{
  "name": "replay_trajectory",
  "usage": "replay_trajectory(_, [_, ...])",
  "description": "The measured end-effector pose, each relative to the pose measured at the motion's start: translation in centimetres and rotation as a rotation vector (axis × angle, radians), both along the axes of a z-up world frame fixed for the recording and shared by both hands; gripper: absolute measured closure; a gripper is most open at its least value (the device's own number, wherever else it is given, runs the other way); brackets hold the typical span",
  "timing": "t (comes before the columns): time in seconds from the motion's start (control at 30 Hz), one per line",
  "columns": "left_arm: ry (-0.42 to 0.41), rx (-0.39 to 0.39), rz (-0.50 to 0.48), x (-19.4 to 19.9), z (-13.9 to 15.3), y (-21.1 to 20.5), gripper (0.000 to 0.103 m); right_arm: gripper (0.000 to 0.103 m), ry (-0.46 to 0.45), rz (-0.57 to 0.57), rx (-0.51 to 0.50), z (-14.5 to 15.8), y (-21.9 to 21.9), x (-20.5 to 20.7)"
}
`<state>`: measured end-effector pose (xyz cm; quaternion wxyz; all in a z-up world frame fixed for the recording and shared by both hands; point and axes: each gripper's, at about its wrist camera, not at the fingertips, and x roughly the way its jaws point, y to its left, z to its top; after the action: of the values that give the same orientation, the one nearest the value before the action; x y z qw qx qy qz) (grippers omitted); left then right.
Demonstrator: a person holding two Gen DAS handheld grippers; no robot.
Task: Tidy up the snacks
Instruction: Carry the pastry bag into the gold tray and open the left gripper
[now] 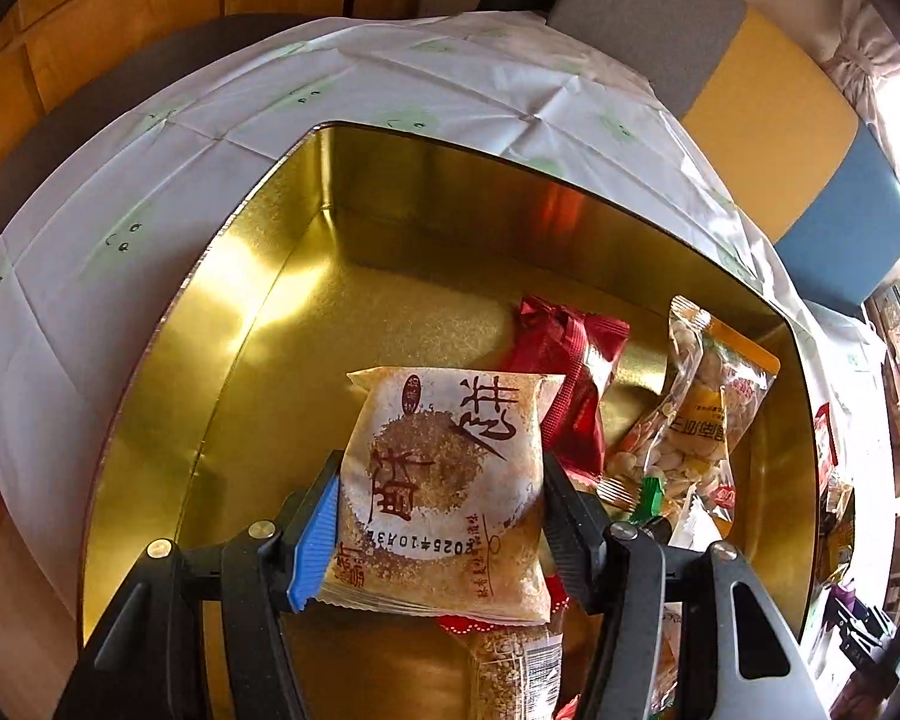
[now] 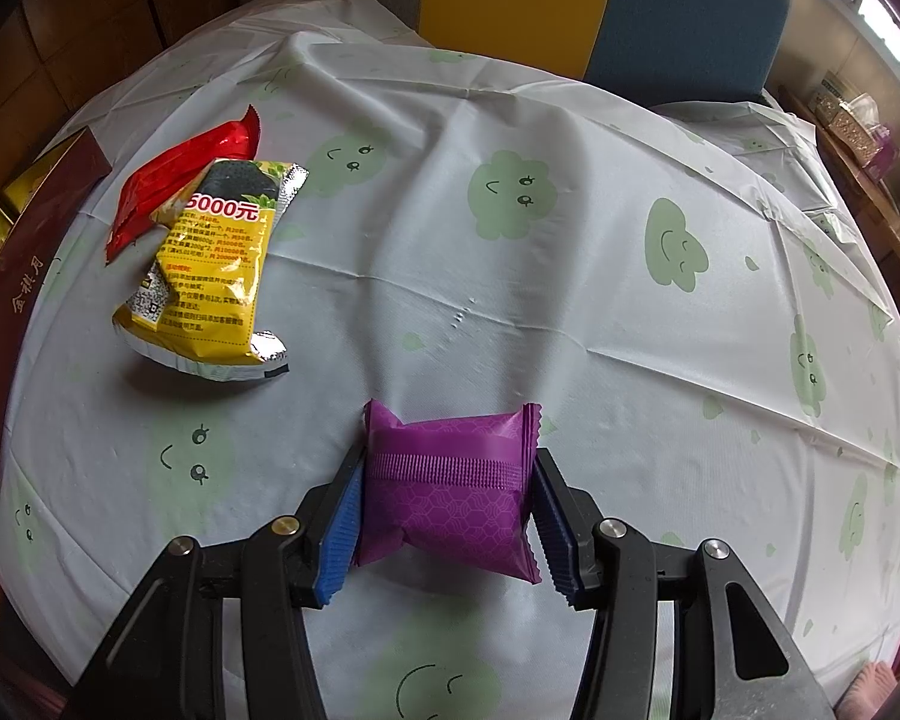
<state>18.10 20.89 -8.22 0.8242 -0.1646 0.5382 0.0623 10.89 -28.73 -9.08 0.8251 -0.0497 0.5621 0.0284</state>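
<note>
My left gripper [image 1: 441,516] is shut on a tan sesame-cake packet [image 1: 444,492] and holds it over the gold tin [image 1: 258,276]. Inside the tin lie a dark red packet [image 1: 570,372], a clear bag of nuts [image 1: 696,414] and more snacks under the gripper. In the right wrist view my right gripper [image 2: 444,516] is shut on a purple packet [image 2: 450,492], just above the tablecloth. A yellow snack bag [image 2: 210,276] lies at the left, partly on top of a red packet [image 2: 174,186].
A white tablecloth with green smiley shapes [image 2: 570,276] covers the table. A dark red box lid [image 2: 24,288] lies along its left edge. Grey, yellow and blue chair backs [image 1: 768,114] stand behind the table. Cluttered shelves [image 1: 894,396] sit at the right.
</note>
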Motion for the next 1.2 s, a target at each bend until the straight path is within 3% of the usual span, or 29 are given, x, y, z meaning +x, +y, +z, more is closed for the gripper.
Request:
replay_trajectory(0.1, [-0.013, 0.012, 0.012, -0.4, 0.5, 0.2, 0.041, 0.050, -0.001, 0.001, -0.003, 0.0, 0.0, 0.0])
replay_trajectory(0.17, [-0.045, 0.026, 0.001, -0.7, 1.4, 0.2, 0.029, 0.050, -0.001, 0.002, -0.005, 0.0, 0.0, 0.0])
replay_trajectory(0.23, [-0.062, 0.050, -0.014, -0.8, 2.1, 0.0, 0.025, 0.049, -0.002, 0.002, -0.006, 0.0, 0.0, 0.0])
replay_trajectory(0.33, [-0.087, 0.058, -0.002, -1.3, 3.4, -0.1, 0.025, 0.049, -0.004, 0.003, -0.009, 0.0, 0.0, 0.0])
replay_trajectory(0.43, [-0.134, 0.136, -0.013, -2.9, 5.3, -1.1, 0.025, 0.049, -0.005, 0.005, -0.013, -0.1, 0.0, 0.0])
replay_trajectory(0.73, [-0.293, 0.244, -0.059, -9.1, 8.8, -4.8, 0.025, 0.050, -0.016, 0.018, -0.037, 0.0, 0.5, -0.3])
replay_trajectory(0.97, [-0.338, 0.284, -0.085, -11.7, 9.7, -6.7, 0.025, 0.050, -0.024, 0.027, -0.051, 0.1, 0.6, -0.5])
replay_trajectory(1.2, [-0.330, 0.273, -0.090, -13.6, 9.4, -7.4, 0.025, 0.050, -0.027, 0.030, -0.057, 0.2, 0.8, -0.6])
